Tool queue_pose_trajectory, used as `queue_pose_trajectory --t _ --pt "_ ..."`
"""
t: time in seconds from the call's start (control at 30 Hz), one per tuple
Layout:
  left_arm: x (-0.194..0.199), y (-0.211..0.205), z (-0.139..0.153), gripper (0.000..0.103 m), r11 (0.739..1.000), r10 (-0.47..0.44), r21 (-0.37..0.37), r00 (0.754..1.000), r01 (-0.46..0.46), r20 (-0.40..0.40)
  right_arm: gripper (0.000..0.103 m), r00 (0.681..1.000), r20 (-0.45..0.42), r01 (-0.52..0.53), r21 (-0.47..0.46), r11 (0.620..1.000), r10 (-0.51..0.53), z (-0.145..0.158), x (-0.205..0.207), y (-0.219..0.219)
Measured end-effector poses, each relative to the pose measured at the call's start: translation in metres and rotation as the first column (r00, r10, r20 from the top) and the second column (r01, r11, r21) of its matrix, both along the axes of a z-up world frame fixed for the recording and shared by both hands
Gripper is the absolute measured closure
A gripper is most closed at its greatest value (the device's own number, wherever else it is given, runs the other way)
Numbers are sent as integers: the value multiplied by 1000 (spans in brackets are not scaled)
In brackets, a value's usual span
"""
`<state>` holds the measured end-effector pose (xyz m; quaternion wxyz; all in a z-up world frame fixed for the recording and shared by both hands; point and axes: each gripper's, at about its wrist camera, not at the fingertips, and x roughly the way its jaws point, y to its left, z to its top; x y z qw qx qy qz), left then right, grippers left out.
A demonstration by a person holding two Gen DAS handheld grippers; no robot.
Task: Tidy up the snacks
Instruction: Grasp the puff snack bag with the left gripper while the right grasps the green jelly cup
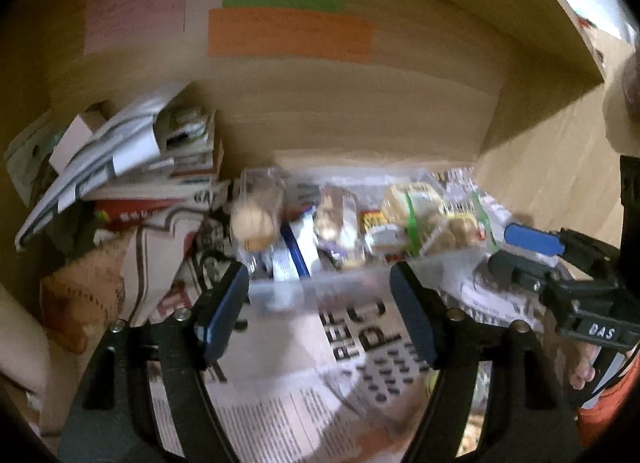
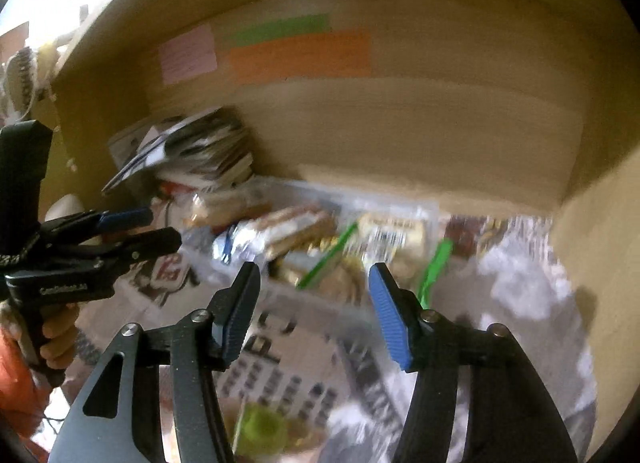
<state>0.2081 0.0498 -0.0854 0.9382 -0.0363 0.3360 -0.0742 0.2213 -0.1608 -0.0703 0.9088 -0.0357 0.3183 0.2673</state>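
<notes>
1. Clear plastic bin [image 1: 320, 283] sits on newspaper [image 1: 288, 403] at twelve o'clock from both tools, holding wrapped snacks [image 1: 416, 219].
2. Left gripper [image 1: 320, 315] gapes, empty.
3. Right gripper [image 2: 314, 311] parted, holding nothing.

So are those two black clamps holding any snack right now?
No. Both the left gripper and right gripper have open jaws, empty, short of the clear plastic snack bin.

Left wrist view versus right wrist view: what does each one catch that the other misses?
Only the left wrist view shows the round bun pack clearly and the brown patterned cloth. Only the right wrist view shows the crinkled clear plastic at right. Both share the clear snack bin, the orange paper strip, stacked papers, and both open grippers, left gripper and right gripper.
</notes>
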Motion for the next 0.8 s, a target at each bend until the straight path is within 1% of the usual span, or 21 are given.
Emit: queue_pose_trajectory --t 0.07,0.23,0.33,0.43,0.53,0.57,0.63,0.73,0.8 --pt "-10 -3 -6 30 1000 -1 -2 1000 1 -13 44 999 -32 -5 13 1000 5 -9 -9 -3" --pt "-26 -5 -24 30 1000 7 -1 999 -7 -52 43 991 -129 -24 38 999 28 -37 -28 -6" --pt "-33 -8 -34 30 1000 12 -2 997 -12 -77 43 983 -178 -44 30 999 48 -55 -35 -2" --pt "-38 -12 -43 30 1000 11 -5 995 -12 -98 43 966 -254 -49 24 999 53 -77 -34 1" --pt "-46 -18 -49 30 1000 6 -10 993 -8 -121 58 957 -286 -50 20 999 54 -88 -36 1" --pt "-47 -20 -51 30 1000 4 -13 992 -6 -126 64 951 -302 -61 42 997 71 -90 -36 0" --pt "-51 -27 -53 30 1000 -6 -15 990 4 -140 65 947 -312 -57 73 996 77 -92 -36 -3" --pt "-59 -40 -56 30 1000 -29 -16 987 27 -155 65 960 -278 -31 53 998 44 -91 -42 -8" --pt "-62 -50 -56 28 999 -43 -12 985 42 -165 65 967 -253 -13 42 999 23 -88 -47 -15"
